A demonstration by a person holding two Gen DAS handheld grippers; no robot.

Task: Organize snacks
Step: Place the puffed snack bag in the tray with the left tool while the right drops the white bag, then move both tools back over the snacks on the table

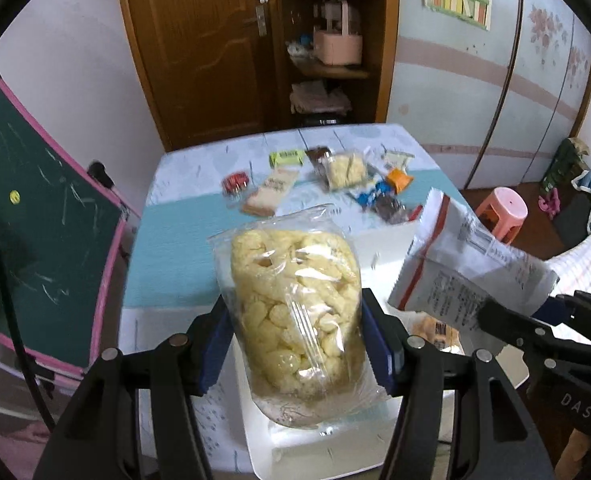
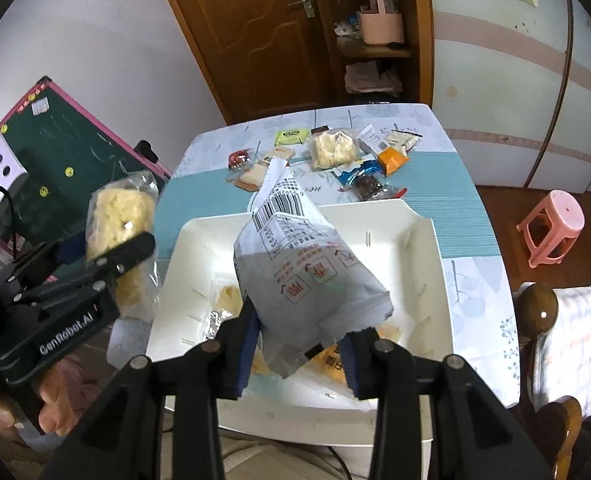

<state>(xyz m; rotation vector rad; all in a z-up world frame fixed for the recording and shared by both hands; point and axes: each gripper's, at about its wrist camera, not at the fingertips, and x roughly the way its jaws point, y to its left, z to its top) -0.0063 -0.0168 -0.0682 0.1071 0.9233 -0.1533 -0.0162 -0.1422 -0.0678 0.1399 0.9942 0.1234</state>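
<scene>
My left gripper (image 1: 297,340) is shut on a clear bag of yellow puffed snacks (image 1: 295,292), held upright above the near edge of a white tray (image 1: 307,452). In the right wrist view that bag (image 2: 115,212) hangs left of the tray (image 2: 427,264), outside its rim. My right gripper (image 2: 299,344) is shut on the lower end of a white printed snack bag (image 2: 303,264), tilted over the tray's middle. Beneath it in the tray lie yellow packets (image 2: 327,364) and a foil piece (image 2: 215,320). Several small snack packets (image 2: 332,150) are spread on the table's far side.
The tray takes up the near half of a blue and white table (image 2: 463,208). A green chalkboard (image 2: 67,152) leans at the left and a pink stool (image 2: 551,224) stands at the right. A wooden chair knob (image 2: 535,304) is close on the right. A hand (image 2: 55,404) grips the left tool.
</scene>
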